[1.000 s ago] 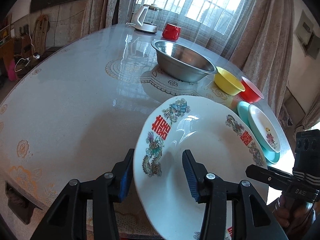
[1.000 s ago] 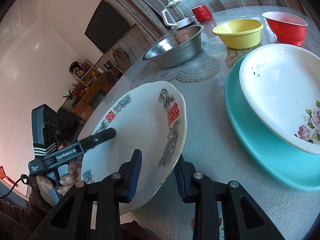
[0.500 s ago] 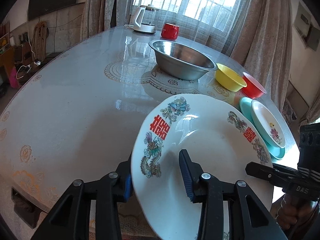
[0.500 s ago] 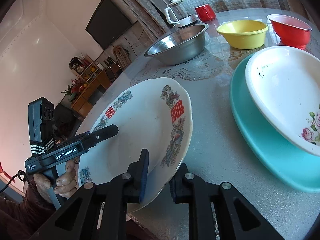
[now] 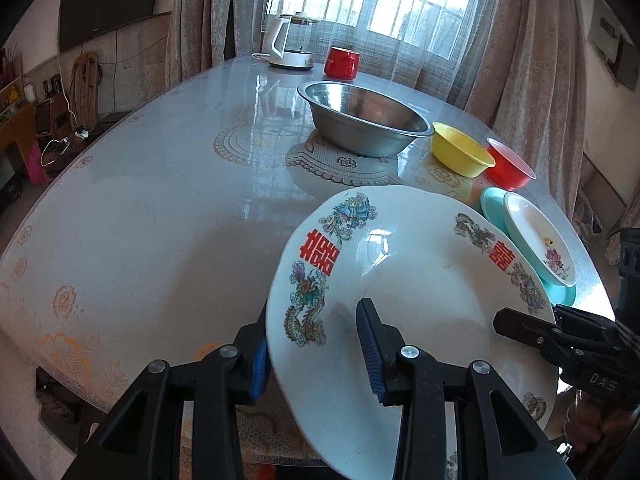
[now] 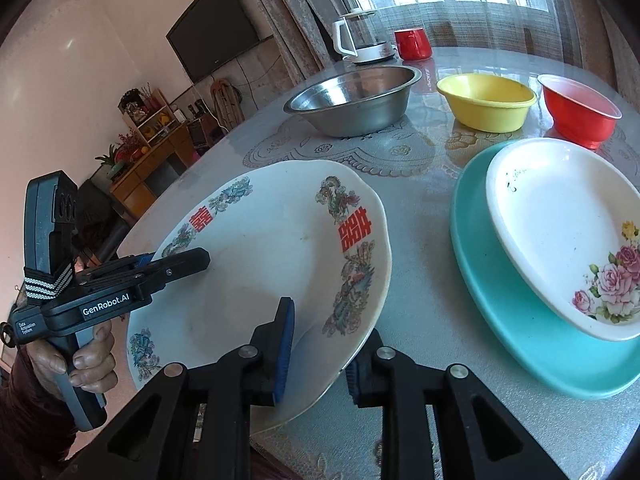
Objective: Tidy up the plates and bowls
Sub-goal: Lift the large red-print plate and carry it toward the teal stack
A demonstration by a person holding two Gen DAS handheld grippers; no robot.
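Observation:
A large white plate with red characters and dragon prints (image 5: 420, 292) (image 6: 272, 264) is held above the table's near edge by both grippers. My left gripper (image 5: 316, 352) is shut on its left rim, one finger above and one below; it also shows in the right wrist view (image 6: 176, 262). My right gripper (image 6: 320, 352) is shut on its right rim and shows in the left wrist view (image 5: 520, 322). A white rose plate (image 6: 560, 232) lies on a teal plate (image 6: 516, 328) to the right. A steel bowl (image 5: 364, 120), a yellow bowl (image 5: 460, 154) and a red bowl (image 5: 508, 168) stand beyond.
A round table with a lace cloth under glass (image 5: 160, 200) carries everything. A kettle (image 5: 290, 42) and a red pot (image 5: 342, 64) stand at the far edge by the curtained window. A TV and shelves are off to the left (image 6: 216, 28).
Both grippers have closed on the plate's rim and lifted it, and the views have risen and drawn back a little from the table.

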